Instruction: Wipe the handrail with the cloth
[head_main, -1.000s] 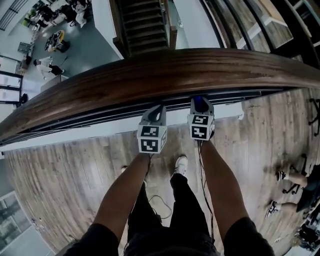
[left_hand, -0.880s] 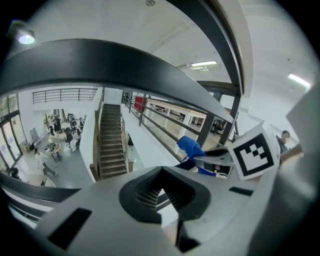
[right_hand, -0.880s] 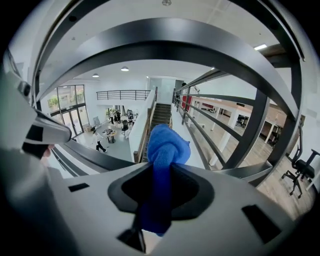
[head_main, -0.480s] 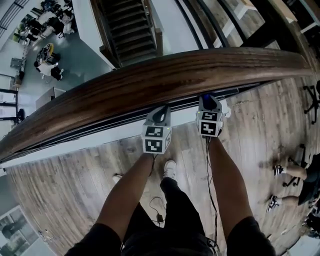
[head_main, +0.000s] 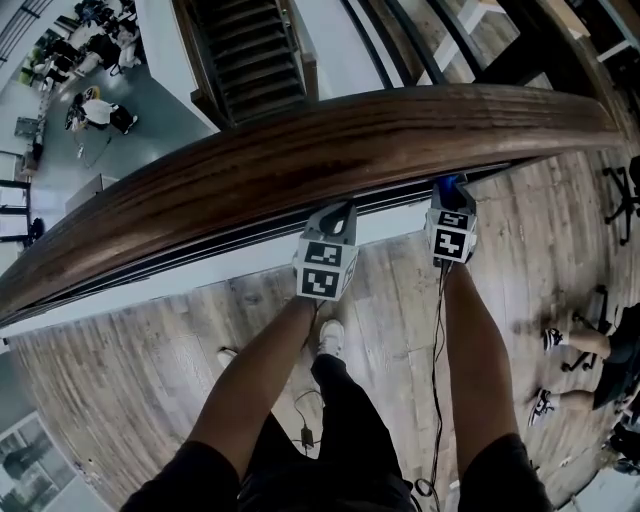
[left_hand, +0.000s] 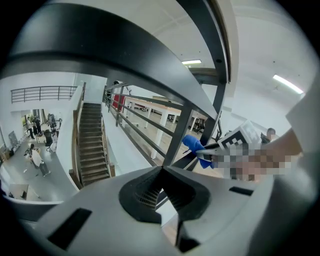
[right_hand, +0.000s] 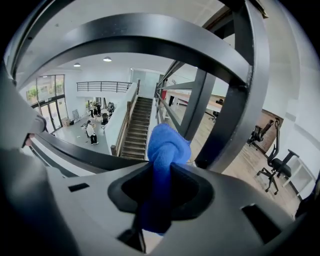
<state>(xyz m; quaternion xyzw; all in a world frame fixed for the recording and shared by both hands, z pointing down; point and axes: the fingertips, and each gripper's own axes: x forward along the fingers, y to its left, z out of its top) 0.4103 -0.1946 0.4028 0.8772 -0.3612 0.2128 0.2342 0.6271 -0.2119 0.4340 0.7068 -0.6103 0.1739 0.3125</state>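
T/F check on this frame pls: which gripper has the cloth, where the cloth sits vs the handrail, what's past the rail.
1. The right gripper is shut on the blue cloth. True.
2. The left gripper also grips a cloth. False: its jaws are together with nothing between them.
3. The cloth lies draped over the top of the handrail. False: it sits in the right gripper's jaws, by the rail's near lower edge in the head view.
4. A staircase descends beyond the handrail. True.
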